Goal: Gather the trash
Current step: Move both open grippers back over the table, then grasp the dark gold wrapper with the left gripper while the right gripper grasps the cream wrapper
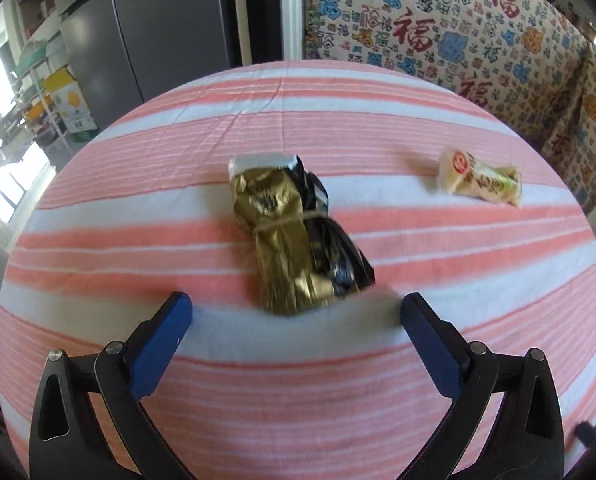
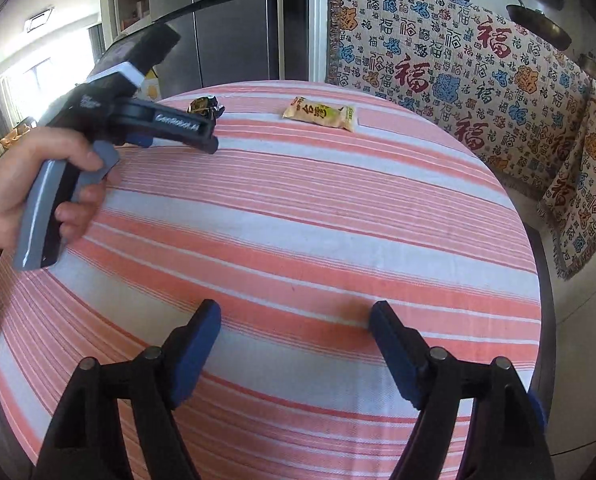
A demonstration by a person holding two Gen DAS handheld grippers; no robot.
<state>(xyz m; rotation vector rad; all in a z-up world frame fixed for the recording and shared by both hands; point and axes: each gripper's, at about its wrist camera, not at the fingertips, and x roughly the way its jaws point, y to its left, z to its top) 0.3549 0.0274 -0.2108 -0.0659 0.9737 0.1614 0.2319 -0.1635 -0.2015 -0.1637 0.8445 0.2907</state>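
A crumpled gold and black wrapper [image 1: 294,240] lies on the pink and white striped tablecloth [image 1: 138,208]. My left gripper [image 1: 296,312] is open, its blue fingers [image 1: 166,340] on either side of the wrapper's near end, not touching it. A cream snack wrapper [image 1: 480,180] lies farther right. In the right wrist view the gold wrapper [image 2: 204,106] and the cream wrapper [image 2: 322,117] lie at the far edge. My right gripper [image 2: 296,320] is open and empty over bare cloth. The left gripper's body [image 2: 166,124] shows held in a hand.
The round table's edge [image 2: 538,280] drops off on the right. A patterned cloth covers a bench [image 2: 478,80] behind it. A dark fridge [image 2: 226,28] stands at the back. Shelves with boxes [image 1: 58,96] stand at far left.
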